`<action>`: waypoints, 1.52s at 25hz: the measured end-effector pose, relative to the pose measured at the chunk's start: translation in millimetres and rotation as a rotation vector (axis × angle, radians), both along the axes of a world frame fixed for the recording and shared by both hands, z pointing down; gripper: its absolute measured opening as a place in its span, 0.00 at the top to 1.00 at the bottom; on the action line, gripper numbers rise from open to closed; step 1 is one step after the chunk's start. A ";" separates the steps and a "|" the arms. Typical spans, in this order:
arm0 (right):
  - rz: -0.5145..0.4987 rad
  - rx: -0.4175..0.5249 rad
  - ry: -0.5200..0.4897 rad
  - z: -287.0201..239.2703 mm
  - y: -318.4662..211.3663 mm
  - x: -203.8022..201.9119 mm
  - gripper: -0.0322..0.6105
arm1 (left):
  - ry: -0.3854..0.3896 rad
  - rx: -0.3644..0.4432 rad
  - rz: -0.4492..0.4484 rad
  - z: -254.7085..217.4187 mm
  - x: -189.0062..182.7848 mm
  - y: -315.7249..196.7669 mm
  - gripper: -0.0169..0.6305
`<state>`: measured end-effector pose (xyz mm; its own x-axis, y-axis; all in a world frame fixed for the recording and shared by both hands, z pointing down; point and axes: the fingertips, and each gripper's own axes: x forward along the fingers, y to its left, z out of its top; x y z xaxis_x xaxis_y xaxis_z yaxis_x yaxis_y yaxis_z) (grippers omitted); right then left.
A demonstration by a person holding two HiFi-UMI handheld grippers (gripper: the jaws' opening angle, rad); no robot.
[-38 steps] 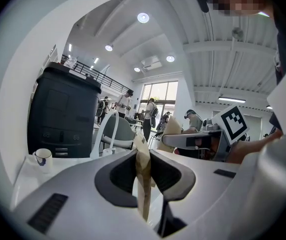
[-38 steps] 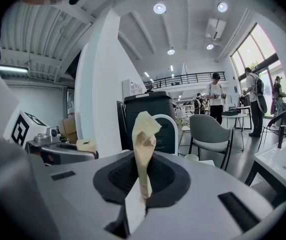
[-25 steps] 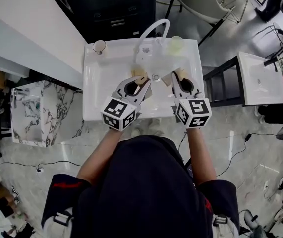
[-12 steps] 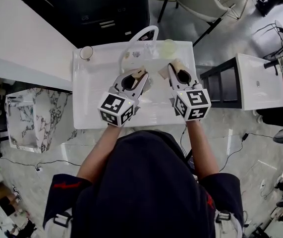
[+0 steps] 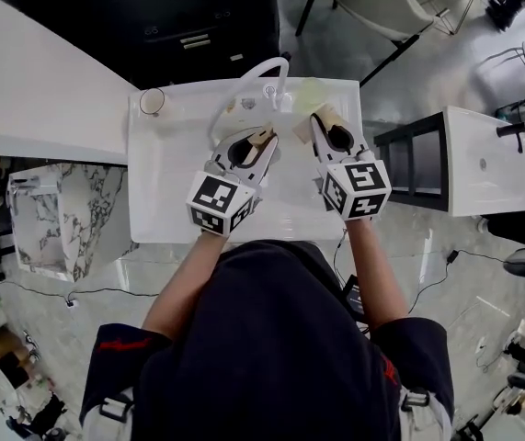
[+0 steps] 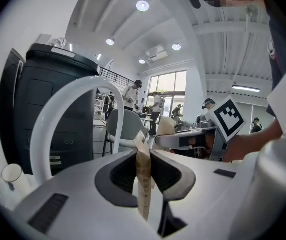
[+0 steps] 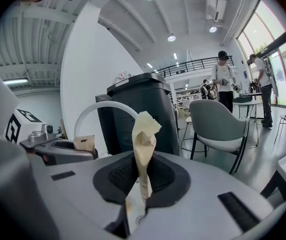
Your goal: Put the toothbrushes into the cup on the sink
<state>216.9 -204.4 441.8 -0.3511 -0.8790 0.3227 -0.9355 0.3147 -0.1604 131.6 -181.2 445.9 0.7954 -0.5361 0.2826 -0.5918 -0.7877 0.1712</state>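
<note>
My left gripper (image 5: 260, 141) is shut on a flat tan paper-wrapped toothbrush (image 6: 143, 176) that stands on edge between its jaws. Just to its right, my right gripper (image 5: 323, 120) is shut on a second one (image 7: 144, 149), whose crumpled top pokes up past the jaws. Both hang over the back of the white sink (image 5: 165, 186), close to the arched white faucet (image 5: 244, 76). A small cup (image 5: 152, 100) stands on the sink's back left corner and also appears at the lower left as the cup (image 6: 10, 176). A pale translucent cup (image 5: 308, 90) sits just ahead of the right gripper.
A black cabinet (image 5: 198, 16) stands behind the sink and a grey chair (image 7: 218, 124) to its right. A white counter (image 5: 32, 90) runs along the left, and a second white basin (image 5: 483, 159) on a dark stand sits to the right. People stand in the far background.
Both grippers have moved forward from the middle of the basin to its back by the faucet, each still holding its packet.
</note>
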 end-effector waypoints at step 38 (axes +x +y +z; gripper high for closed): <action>-0.038 0.018 0.039 34.8 -98.5 36.0 0.86 | -0.029 -0.138 -0.081 55.5 19.2 -36.1 0.87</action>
